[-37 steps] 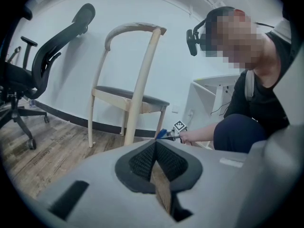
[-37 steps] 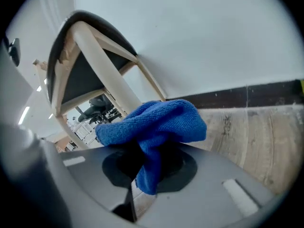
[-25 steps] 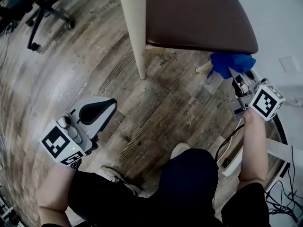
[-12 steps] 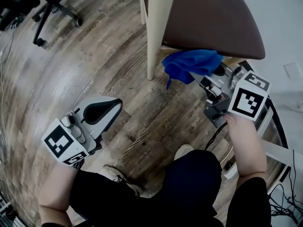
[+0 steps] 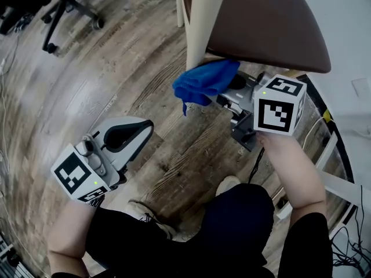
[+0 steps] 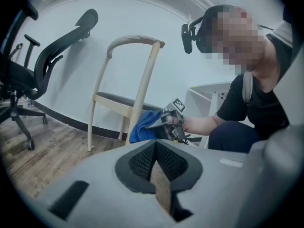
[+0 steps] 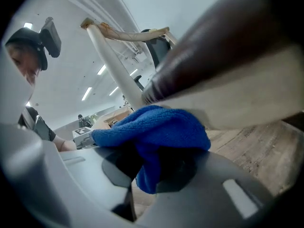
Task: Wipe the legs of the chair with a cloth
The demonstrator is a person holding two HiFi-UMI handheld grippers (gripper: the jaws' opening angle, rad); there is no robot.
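Observation:
The chair has a brown seat (image 5: 261,22) and cream wooden legs. Its near leg (image 5: 203,22) rises at the top middle of the head view. My right gripper (image 5: 229,88) is shut on a blue cloth (image 5: 206,81), which lies against that leg just under the seat. In the right gripper view the cloth (image 7: 152,132) bulges out of the right gripper (image 7: 152,163) beneath the seat's edge, with the leg (image 7: 114,65) behind. My left gripper (image 5: 136,129) hangs low at the left, shut on nothing. From the left gripper (image 6: 155,144) I see the whole chair (image 6: 128,80) and the cloth (image 6: 145,126).
A black office chair (image 5: 64,4) stands on the wooden floor (image 5: 133,68) at the far left. Cables (image 5: 348,236) and a white frame (image 5: 336,178) lie at the right. The person's legs (image 5: 232,225) fill the lower middle. A white wall (image 6: 61,56) stands behind the chair.
My right gripper has carried the blue cloth leftwards from the chair's right-hand leg to the near leg. The left gripper has hardly moved.

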